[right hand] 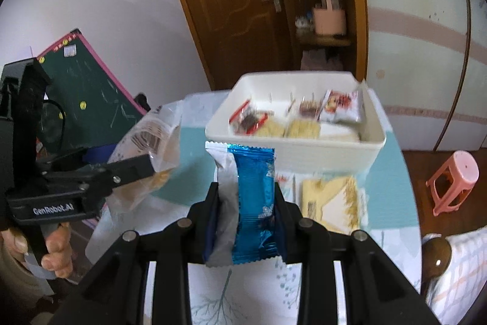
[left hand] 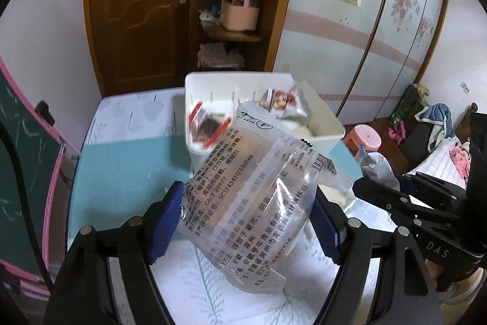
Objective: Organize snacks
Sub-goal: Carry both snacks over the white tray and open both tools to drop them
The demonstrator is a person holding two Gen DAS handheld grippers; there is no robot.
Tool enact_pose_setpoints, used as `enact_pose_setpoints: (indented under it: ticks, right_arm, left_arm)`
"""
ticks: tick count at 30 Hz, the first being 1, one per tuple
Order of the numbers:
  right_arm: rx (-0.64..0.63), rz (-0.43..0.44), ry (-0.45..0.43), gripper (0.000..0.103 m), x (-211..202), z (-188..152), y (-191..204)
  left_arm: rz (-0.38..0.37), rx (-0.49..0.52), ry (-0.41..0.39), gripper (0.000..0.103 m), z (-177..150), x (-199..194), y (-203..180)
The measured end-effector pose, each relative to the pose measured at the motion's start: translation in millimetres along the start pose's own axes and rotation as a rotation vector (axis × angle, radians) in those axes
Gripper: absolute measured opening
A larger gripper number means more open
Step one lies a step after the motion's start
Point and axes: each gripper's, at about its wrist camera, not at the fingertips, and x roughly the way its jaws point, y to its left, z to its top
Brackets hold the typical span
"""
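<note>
Beyond both my grippers, the table carries a white bin of snacks. My left gripper is clamped on a clear bag printed with Chinese text and "GB/T 20977". My right gripper is pinched on a blue packet, just short of the bin. "GenRobot.AI" and "DAS" mark the gripper bodies.

Soft, even indoor light, fisheye views

Edges bend into dark corners; the bin and packets are smeared by motion blur; shadows faint.
</note>
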Motion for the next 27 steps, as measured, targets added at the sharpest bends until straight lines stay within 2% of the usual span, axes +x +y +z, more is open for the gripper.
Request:
enact_pose_setpoints:
  ticks: [12, 22, 27]
  right_arm:
    - [-0.003, -0.042, -0.158, 0.031, -13, 65, -3]
    - [-0.003, -0.1, -0.187, 0.032, 16, 106, -17]
    - [0.004, -0.127, -0.199, 0.032, 36, 127, -31]
  left_arm:
    - [0.021, 0.015, -0.084, 0.079, 73, 7, -15]
    - [0.031, -0.01, -0.114, 0.08, 122, 45, -13]
    - [0.071, 0.002, -0.126, 0.08, 142, 73, -11]
